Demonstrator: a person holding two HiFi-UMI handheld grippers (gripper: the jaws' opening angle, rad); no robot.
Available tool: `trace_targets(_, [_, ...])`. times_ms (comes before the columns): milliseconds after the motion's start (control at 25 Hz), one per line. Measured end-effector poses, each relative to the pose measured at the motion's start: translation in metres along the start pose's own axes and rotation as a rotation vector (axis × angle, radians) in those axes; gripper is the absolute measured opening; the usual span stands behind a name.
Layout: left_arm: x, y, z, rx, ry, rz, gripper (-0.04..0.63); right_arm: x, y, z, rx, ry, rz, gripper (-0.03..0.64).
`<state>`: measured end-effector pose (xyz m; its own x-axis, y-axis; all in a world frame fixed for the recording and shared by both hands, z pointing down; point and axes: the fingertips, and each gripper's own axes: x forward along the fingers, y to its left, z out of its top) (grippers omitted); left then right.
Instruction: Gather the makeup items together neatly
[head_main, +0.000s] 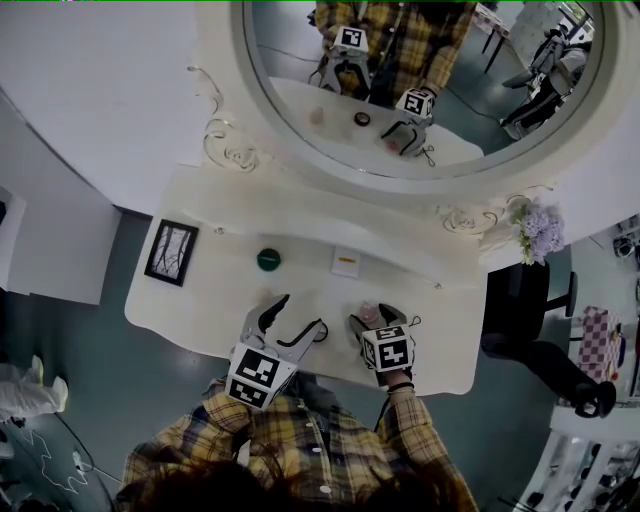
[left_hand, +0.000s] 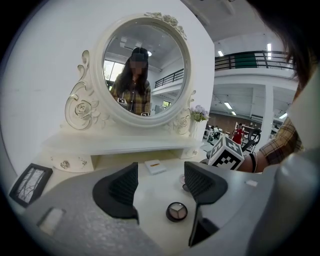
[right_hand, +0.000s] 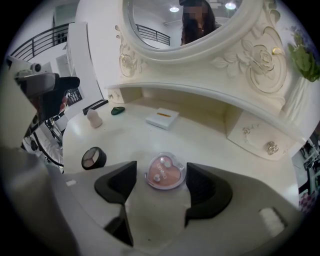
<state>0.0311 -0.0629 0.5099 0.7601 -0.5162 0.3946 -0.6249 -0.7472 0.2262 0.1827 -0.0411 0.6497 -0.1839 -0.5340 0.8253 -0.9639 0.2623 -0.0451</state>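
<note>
My right gripper (right_hand: 160, 176) stands wide open around the pink heart compact (right_hand: 165, 170), its pads close beside it but not pressing. My left gripper (left_hand: 161, 179) is open too and holds nothing; the round eyeshadow compact (left_hand: 177, 211) lies on the table (head_main: 430, 330) beneath its gap. Farther back lie a white box (right_hand: 162, 118) and a small green thing (head_main: 268, 259), below the mirror (head_main: 290, 50)

Worktop (head_main: 215, 300): left hand-held gripper (head_main: 300, 314), jaws apart, near front edge. Right hand-held gripper (head_main: 376, 316) just beside it. Green round item (head_main: 268, 259) and white box (head_main: 345, 262) lie behind.
</note>
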Motion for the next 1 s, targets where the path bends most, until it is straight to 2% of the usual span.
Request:
trace_targets(160, [-0.002, 0.0, 0.001, -0.007, 0.003, 0.006, 0.281, -0.001, 0.0, 0.0, 0.004, -0.009, -0.001, 0.292])
trace_targets(240, [-0.003, -0.001, 0.001, -0.008, 0.003, 0.006, 0.281, -0.002, 0.001, 0.0, 0.001, -0.007, 0.0, 0.233])
trace_targets(600, [-0.008, -0.004, 0.003, -0.002, -0.009, 0.017, 0.281, -0.004, 0.002, 0.0, -0.008, -0.012, 0.005, 0.233])
trace_targets(1000, [-0.013, -0.002, 0.002, -0.005, -0.017, 0.031, 0.281, -0.021, 0.011, 0.028, -0.051, -0.1, 0.016, 0.233])
